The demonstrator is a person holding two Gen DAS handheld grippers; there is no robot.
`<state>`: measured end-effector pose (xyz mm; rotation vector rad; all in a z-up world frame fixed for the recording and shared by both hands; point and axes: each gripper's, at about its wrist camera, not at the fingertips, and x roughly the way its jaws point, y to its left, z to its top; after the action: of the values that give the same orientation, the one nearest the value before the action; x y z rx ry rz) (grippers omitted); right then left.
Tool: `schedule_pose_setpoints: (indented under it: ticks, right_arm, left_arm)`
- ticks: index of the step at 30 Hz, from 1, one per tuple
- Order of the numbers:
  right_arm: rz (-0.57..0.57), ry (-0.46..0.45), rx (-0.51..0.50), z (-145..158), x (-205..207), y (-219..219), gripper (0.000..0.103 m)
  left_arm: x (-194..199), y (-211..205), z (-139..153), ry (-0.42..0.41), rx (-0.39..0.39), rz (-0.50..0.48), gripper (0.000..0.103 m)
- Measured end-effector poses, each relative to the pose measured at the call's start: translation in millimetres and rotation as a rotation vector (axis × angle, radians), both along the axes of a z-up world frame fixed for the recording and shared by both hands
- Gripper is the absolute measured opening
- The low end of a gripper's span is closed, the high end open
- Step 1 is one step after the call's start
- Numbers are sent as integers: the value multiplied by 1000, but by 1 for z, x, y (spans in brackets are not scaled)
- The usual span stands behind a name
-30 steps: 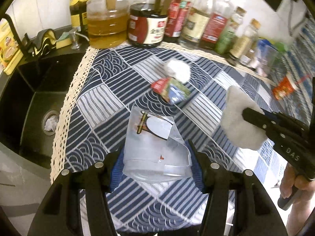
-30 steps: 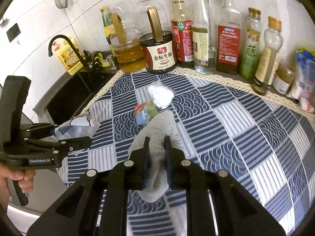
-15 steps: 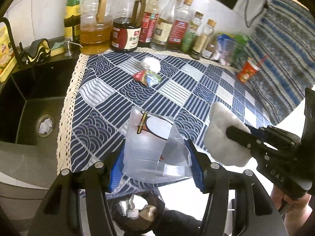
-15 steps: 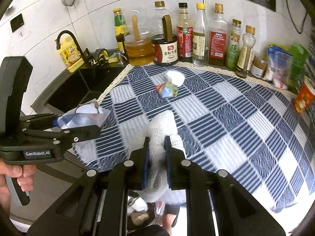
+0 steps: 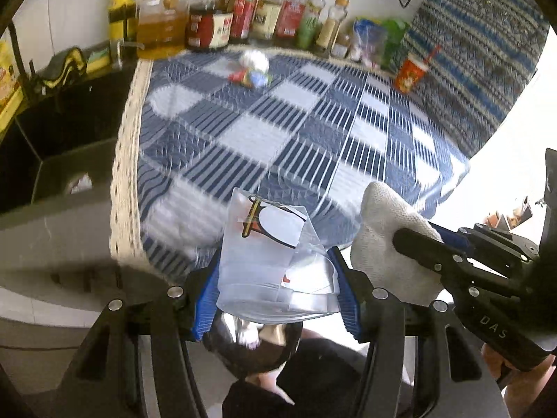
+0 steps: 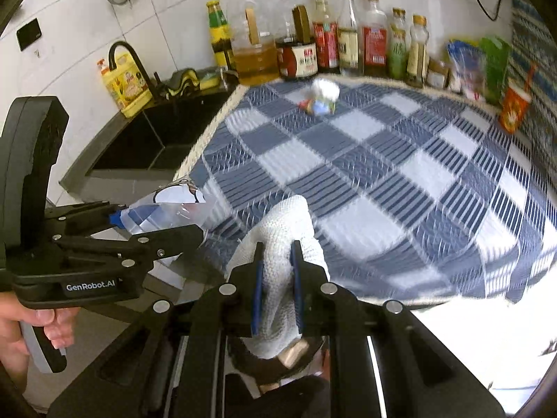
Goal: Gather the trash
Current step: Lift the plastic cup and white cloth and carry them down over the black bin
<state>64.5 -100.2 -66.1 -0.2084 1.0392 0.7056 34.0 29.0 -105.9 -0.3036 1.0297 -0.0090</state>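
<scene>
My left gripper (image 5: 276, 275) is shut on a crumpled clear plastic cup (image 5: 275, 261) with a printed label; it also shows from the side in the right wrist view (image 6: 167, 212). My right gripper (image 6: 276, 261) is shut on a wad of white paper towel (image 6: 282, 233), also seen in the left wrist view (image 5: 386, 247). Both are held off the counter's front edge, above a dark round bin (image 5: 254, 345) that holds some scraps. A white crumpled ball (image 6: 325, 88) and a coloured wrapper (image 6: 318, 106) lie far back on the blue checked cloth (image 6: 383, 174).
A row of oil and sauce bottles (image 6: 303, 45) lines the back wall. A black sink (image 6: 149, 142) with a tap lies left of the cloth. A red paper cup (image 6: 515, 108) and snack bags (image 6: 487, 66) stand at the back right.
Both grippers have pulled back from the counter with their loads, past its front edge. The counter looks farther away and the bin sits closer beneath them.
</scene>
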Motion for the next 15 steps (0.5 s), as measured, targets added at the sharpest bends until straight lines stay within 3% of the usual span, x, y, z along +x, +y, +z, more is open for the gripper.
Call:
schedule_pose_setpoints:
  ticks: [6,15]
  right_arm:
    - [-13,61,-19,-25,-22,-1,16]
    - [6,161,-47,-66,-22,1,16]
  left_arm:
    - [-20,3,-27,57,-18,7,56]
    - [-30,5,-78,179,-74,42,56]
